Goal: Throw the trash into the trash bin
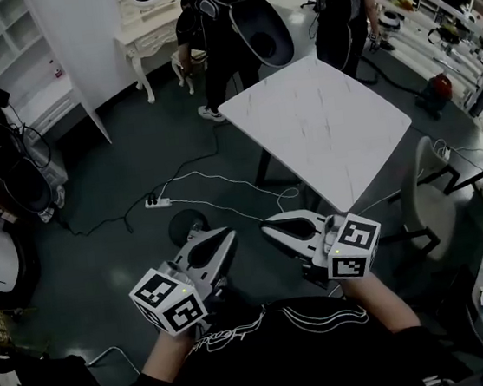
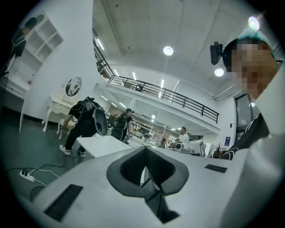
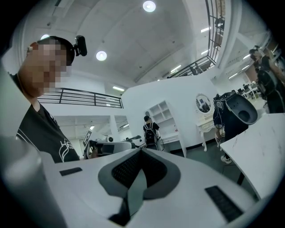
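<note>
Hovering over the dark floor [image 1: 133, 166] beside the white table [image 1: 321, 125], the left gripper [image 1: 226, 233] and right gripper [image 1: 267, 224] are both clenched, empty. White script [image 1: 232, 330] on the black shirt [image 1: 305, 355] is illegible. Where the trash or bin lies I cannot tell.

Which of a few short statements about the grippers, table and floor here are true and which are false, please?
1. The white table is bare. True.
2. The right gripper holds trash. False: its jaws are together on nothing.
3. A power strip lies on the floor. True.
4. A trash bin stands beside the table. False: only a white chair stands there; no bin shows.
5. The left gripper is over the table. False: it is over the floor, short of the table.
</note>
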The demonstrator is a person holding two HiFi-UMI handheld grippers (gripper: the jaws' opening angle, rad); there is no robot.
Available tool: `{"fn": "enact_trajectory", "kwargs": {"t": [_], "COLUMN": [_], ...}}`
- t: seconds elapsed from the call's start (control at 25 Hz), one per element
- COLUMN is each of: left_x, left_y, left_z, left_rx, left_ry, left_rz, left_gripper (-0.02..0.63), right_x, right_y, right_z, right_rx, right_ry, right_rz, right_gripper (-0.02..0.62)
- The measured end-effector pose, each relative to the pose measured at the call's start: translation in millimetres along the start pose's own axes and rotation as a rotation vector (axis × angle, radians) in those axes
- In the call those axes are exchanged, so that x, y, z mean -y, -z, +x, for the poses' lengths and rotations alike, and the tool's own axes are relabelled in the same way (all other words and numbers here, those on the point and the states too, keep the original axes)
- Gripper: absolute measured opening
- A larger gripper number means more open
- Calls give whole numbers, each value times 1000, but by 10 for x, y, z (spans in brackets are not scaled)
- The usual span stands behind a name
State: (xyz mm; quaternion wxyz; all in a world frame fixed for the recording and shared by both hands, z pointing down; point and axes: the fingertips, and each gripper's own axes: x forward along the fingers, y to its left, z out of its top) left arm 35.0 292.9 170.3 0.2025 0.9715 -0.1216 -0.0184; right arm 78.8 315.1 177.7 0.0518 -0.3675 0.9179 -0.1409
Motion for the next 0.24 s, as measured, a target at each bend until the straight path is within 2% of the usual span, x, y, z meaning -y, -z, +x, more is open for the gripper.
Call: {"fn": "enact_trajectory", "kwargs": {"t": [0.24], "left_x": [-169], "left_y": [10], "left_z": [-115], "left_rx": [6], "left_ry": [-24], "left_rz": [-20], "left_gripper": [6], "right_x": [-19], "right_y": [98], "right_z": [163], "right_rx": [-26], "right_ry": [5], "right_rz": [8], "right_gripper": [32]}}
